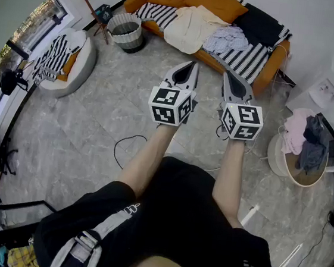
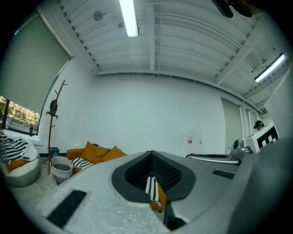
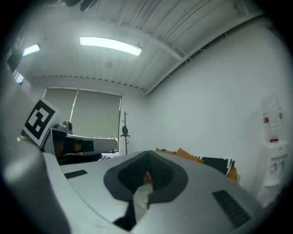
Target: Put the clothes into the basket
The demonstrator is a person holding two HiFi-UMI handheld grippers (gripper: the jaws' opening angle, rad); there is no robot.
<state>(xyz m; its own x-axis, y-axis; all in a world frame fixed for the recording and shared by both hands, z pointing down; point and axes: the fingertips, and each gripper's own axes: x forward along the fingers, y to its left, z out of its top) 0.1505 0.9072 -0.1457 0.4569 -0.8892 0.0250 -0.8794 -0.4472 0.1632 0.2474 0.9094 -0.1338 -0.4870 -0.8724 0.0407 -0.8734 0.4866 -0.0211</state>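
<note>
Both grippers clenched and empty, held level and side by side, facing the sofa.

The left gripper (image 1: 190, 64) and the right gripper (image 1: 229, 75) each have their jaws pressed together with nothing between them. Both point toward the orange sofa (image 1: 270, 67) at the far wall. The clothes lie on the sofa seat: a cream garment (image 1: 190, 28) in the middle and a pale lavender garment (image 1: 227, 39) touching its right side, on a striped cover (image 1: 246, 59). The white woven basket (image 1: 126, 32) stands on the floor just beside the sofa's left end. A second round container (image 1: 280, 164) at the right holds pink and grey cloth.
</note>
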